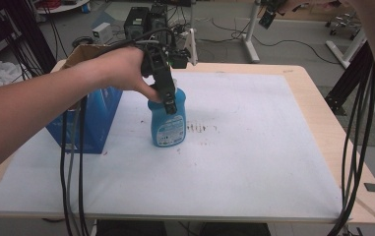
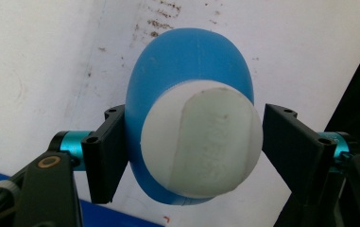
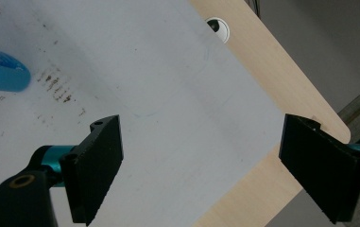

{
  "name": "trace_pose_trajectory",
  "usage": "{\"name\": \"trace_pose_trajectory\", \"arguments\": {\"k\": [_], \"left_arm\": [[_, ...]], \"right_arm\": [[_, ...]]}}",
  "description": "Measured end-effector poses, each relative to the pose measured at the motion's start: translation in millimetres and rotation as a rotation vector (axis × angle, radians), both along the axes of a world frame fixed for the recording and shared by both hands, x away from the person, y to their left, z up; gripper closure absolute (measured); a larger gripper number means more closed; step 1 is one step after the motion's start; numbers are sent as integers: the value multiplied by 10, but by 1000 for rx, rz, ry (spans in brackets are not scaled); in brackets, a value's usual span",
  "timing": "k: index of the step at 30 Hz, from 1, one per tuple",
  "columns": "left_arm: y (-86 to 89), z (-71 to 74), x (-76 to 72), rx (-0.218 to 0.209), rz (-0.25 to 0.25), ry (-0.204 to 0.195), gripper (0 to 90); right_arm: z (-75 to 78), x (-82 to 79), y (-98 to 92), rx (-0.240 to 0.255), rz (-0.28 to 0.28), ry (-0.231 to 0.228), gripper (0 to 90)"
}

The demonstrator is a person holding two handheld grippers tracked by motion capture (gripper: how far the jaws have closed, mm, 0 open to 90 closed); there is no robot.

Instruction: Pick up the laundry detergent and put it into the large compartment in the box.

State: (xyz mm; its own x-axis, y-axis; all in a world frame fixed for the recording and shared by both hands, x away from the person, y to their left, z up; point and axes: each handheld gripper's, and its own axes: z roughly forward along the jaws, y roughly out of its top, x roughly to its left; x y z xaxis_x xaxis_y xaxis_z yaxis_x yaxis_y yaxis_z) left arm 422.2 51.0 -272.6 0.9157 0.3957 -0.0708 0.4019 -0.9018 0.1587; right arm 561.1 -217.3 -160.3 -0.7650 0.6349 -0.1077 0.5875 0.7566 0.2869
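While our left gripper (image 2: 187, 151) straddles the blue bottle (image 2: 187, 71), unclenched, we must next clamp its neck.

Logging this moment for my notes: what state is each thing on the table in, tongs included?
Bottle: upright on the mat, white cap on.
Left tongs: around the bottle's top, one pad touching, a small gap at the other.
Right tongs: wide open, holding nothing, above the mat's edge.
Box: upright left of the bottle, top flap open.
Mat: flat, brown marks near the bottle.
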Motion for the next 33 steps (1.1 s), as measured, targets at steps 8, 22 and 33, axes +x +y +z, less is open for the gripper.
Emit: {"name": "trace_pose_trajectory", "arguments": {"k": [8, 22, 33], "left_arm": [[4, 5, -2, -6, 4, 2, 291], [-13, 12, 3, 15, -3, -2, 321], [-43, -1, 3, 45, -9, -34, 359]], "right_arm": [[-6, -7, -11, 1, -1, 1, 137], [-15, -15, -17, 6, -1, 1, 137], [-27, -8, 2, 9, 2, 3, 137]]}}
